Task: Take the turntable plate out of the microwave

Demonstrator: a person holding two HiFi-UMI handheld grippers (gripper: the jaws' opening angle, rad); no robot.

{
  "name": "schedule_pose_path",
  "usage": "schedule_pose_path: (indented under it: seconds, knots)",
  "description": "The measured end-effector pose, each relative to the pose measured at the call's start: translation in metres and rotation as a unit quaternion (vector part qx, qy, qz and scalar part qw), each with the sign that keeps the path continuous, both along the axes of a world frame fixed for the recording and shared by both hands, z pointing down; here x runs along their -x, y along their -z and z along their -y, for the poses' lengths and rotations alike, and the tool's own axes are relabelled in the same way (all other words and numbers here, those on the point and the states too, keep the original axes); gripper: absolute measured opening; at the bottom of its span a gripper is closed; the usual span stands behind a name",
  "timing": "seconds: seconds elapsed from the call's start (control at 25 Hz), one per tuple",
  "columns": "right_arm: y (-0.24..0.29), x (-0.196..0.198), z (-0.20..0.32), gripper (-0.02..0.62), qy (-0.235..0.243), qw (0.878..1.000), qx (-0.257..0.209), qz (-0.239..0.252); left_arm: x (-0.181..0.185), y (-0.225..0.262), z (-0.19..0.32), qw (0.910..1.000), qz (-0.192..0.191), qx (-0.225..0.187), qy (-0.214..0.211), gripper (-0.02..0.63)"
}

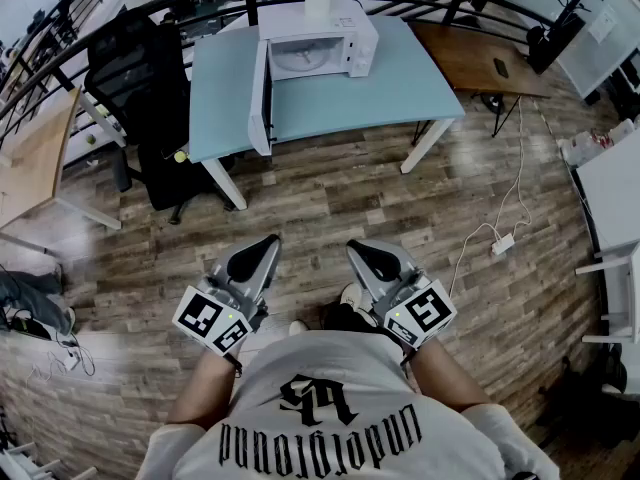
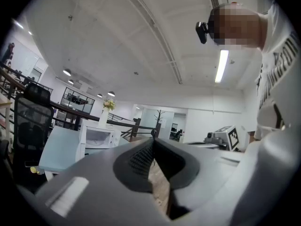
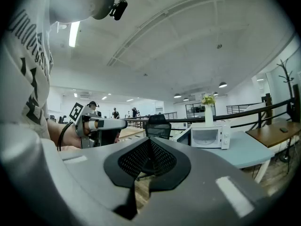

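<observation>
Head view: microwave (image 1: 318, 48) on blue table (image 1: 400, 88), wood floor (image 1: 330, 208)

A light-blue table (image 1: 400, 93) on white legs stands on the wooden floor (image 1: 340, 203). A white microwave (image 1: 350, 43) sits at the table's far edge, its door (image 1: 262, 98) swung open across the tabletop. On the floor, a black chair (image 1: 150, 88) stands just left of the table and a white power strip (image 1: 503, 243) lies to the right.

Person holding left hand-held gripper (image 1: 262, 248) and right hand-held gripper (image 1: 362, 253) side by side, just in front of torso, both pointing level ahead. Jaws of each pressing together, gripping nothing. Forearms (image 1: 205, 388) angling slightly inward.
</observation>
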State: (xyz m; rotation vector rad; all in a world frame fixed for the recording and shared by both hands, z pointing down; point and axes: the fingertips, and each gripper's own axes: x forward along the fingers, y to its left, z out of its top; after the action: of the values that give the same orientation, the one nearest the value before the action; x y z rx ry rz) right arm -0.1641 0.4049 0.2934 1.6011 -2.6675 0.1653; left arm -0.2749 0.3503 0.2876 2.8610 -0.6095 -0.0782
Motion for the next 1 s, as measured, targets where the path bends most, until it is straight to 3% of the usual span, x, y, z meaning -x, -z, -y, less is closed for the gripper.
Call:
schedule_pose_path:
  seconds: [0.32,0.64,1.0]
  knots:
    - [-0.009,-0.059,0.036,0.003,0.010,1.000,-0.002,0.000,-0.060,-0.006,0.042,0.9999,0.002,-0.008,0.010,0.051]
    - [-0.005,-0.151,0.070,0.003,0.028,1.000,0.007,-0.004,-0.141,-0.006,0.081,0.9994,0.002,-0.006,0.035,0.049]
    - [-0.012,-0.207,0.116,0.003,0.037,0.999,0.019,0.002,-0.178,-0.013,0.123,0.9979,0.013,-0.001,0.063,0.051]
